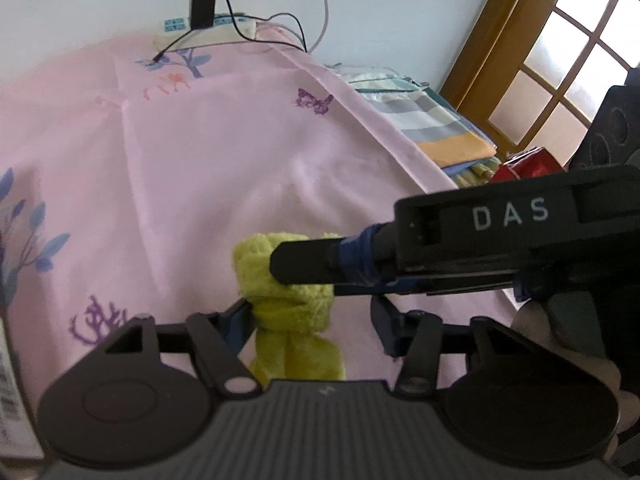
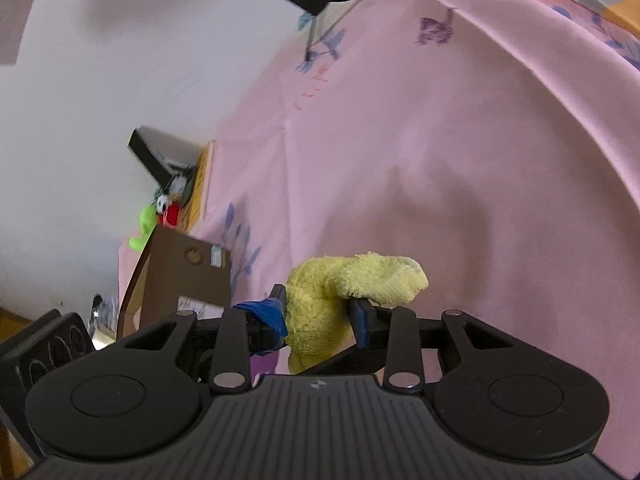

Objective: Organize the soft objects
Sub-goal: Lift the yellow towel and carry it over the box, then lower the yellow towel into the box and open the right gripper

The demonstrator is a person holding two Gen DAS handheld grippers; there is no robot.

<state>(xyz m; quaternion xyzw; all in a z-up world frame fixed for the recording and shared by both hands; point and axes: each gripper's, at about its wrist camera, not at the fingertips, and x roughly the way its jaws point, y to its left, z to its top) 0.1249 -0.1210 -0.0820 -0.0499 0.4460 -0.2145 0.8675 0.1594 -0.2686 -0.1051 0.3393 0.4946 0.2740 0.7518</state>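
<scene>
Low in the centre of both wrist views, we see a yellow-green towel [image 1: 288, 300] bunched above a pink bedsheet [image 1: 200, 152]. Our right gripper [image 2: 320, 312] is clenched on it, its blue-taped fingers [image 2: 272, 312] pressing into the terry cloth from both sides. Our left gripper [image 1: 312, 316] straddles the lower part of the same towel; its left finger touches the cloth, while the right one stands apart, so it is not grasping. A cardboard box [image 2: 188, 276] sits at lower left of the right view.
</scene>
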